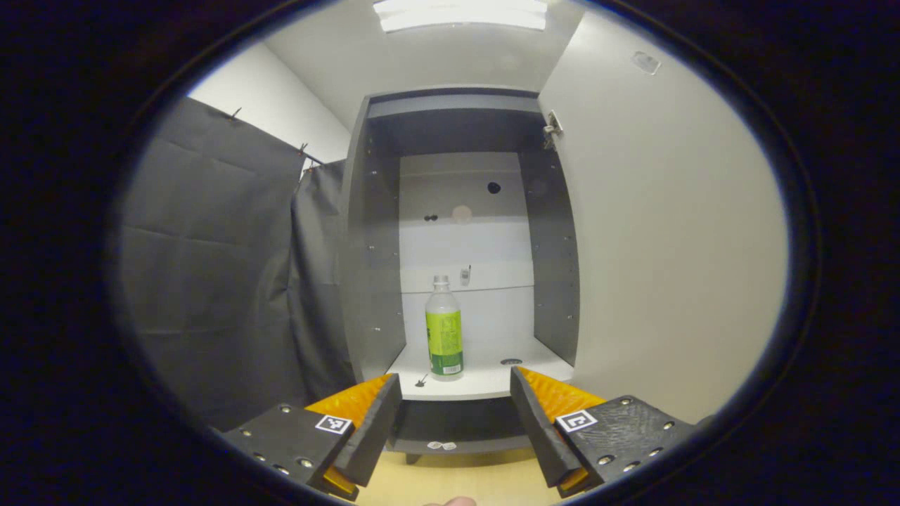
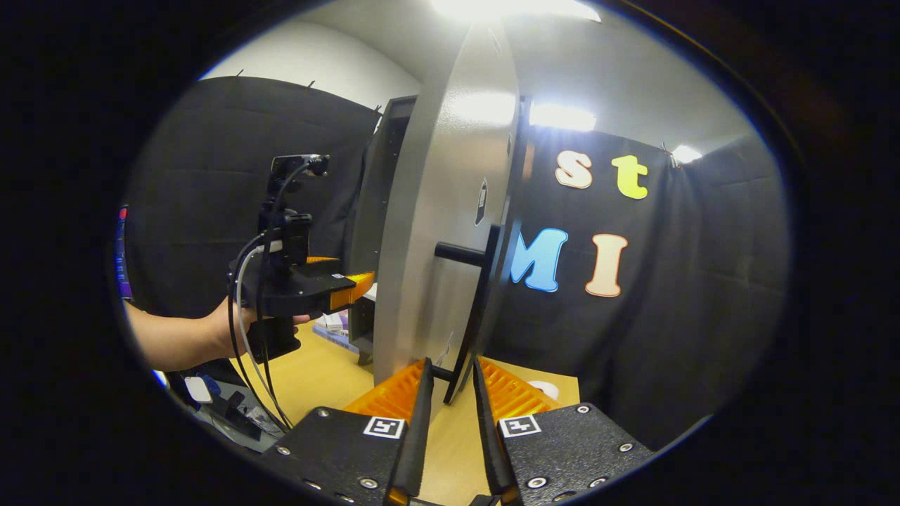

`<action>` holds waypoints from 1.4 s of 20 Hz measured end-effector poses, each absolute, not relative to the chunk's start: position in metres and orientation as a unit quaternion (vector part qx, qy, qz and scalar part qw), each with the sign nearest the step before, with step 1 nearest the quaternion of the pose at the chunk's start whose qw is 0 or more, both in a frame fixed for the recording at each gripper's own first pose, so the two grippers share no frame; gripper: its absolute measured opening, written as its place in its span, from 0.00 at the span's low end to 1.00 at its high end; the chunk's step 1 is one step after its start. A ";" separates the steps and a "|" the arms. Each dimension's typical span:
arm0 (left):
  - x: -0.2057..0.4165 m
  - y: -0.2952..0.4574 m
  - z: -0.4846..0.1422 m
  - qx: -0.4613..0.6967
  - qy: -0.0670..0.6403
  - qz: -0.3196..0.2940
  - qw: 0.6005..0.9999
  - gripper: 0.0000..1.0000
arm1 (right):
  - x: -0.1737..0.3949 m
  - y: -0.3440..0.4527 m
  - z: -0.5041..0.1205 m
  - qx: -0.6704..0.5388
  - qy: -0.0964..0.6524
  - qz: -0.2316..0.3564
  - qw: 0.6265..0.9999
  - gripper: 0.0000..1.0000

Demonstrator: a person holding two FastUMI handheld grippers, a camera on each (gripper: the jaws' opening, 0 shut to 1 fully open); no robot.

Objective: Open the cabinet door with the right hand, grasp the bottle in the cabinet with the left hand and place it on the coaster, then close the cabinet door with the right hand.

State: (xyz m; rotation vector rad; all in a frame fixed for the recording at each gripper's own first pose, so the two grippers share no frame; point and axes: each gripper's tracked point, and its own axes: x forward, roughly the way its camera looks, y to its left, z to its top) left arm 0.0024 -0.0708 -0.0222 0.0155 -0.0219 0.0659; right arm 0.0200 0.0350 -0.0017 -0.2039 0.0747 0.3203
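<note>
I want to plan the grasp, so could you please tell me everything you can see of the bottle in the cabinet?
The bottle looks like clear plastic, with a pale cap and a wide green label wrapped around its lower body; a small printed panel sits near the label's bottom edge. It stands upright on the cabinet's white shelf, near the front edge and slightly left of centre. Nothing touches it but the shelf. The cabinet door is swung open, and the left claw is open in front of the shelf, apart from the bottle.

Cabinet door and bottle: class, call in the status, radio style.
Cabinet door open, right gripper straddling its edge by the handle. Left gripper open, short of the bottle. Bottle upright on the shelf. Path clear.
</note>
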 end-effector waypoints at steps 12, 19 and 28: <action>0.135 -0.041 -0.043 0.019 0.001 0.018 1.000 0.93 | 0.006 -0.061 -0.025 -0.096 0.054 -0.040 0.993 0.95; 0.193 -0.042 -0.059 0.017 0.007 -0.001 1.000 0.89 | 0.016 -0.089 -0.050 0.032 0.075 -0.125 0.989 0.95; 0.253 -0.032 -0.074 0.020 0.004 -0.008 1.000 0.89 | 0.038 -0.068 -0.109 0.048 0.124 -0.181 0.975 0.95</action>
